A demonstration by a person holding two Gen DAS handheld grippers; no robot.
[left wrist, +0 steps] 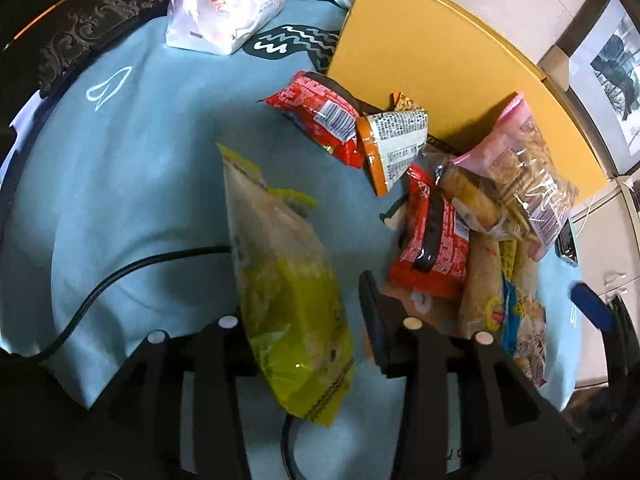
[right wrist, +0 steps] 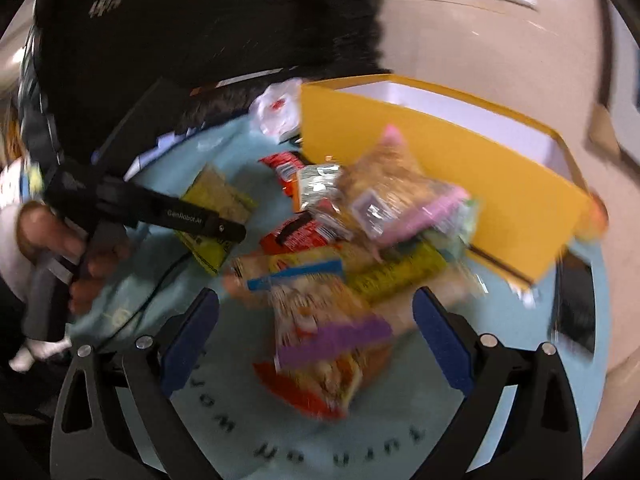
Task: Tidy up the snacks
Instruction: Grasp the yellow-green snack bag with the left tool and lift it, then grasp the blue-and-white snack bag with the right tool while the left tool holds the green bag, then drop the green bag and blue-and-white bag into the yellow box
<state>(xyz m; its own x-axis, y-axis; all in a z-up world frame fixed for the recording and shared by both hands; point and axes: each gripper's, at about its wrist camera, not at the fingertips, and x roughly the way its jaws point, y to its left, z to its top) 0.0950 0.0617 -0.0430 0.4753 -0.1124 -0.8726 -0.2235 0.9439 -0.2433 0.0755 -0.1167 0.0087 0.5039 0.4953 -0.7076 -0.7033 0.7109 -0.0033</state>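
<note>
My left gripper (left wrist: 304,312) holds a yellow-green snack bag (left wrist: 288,288) between its fingers, above the light blue tablecloth (left wrist: 132,160). Its right finger (left wrist: 372,320) stands apart from the bag, so the grip itself is unclear. A pile of snack packets (left wrist: 452,196) lies to the right, in front of a yellow box (left wrist: 440,52). My right gripper (right wrist: 316,332) is open and empty, over a packet with a purple band (right wrist: 332,340). The right wrist view also shows the left gripper (right wrist: 188,216) with the green bag (right wrist: 216,208), and the open yellow box (right wrist: 440,156) behind the pile (right wrist: 360,220).
A white tissue pack (left wrist: 228,4) lies at the far side of the cloth. A black cable (left wrist: 112,276) runs across the cloth on the left. A dark phone-like object (right wrist: 572,304) lies at the right edge. The table's dark ornate rim (left wrist: 80,28) curves at the left.
</note>
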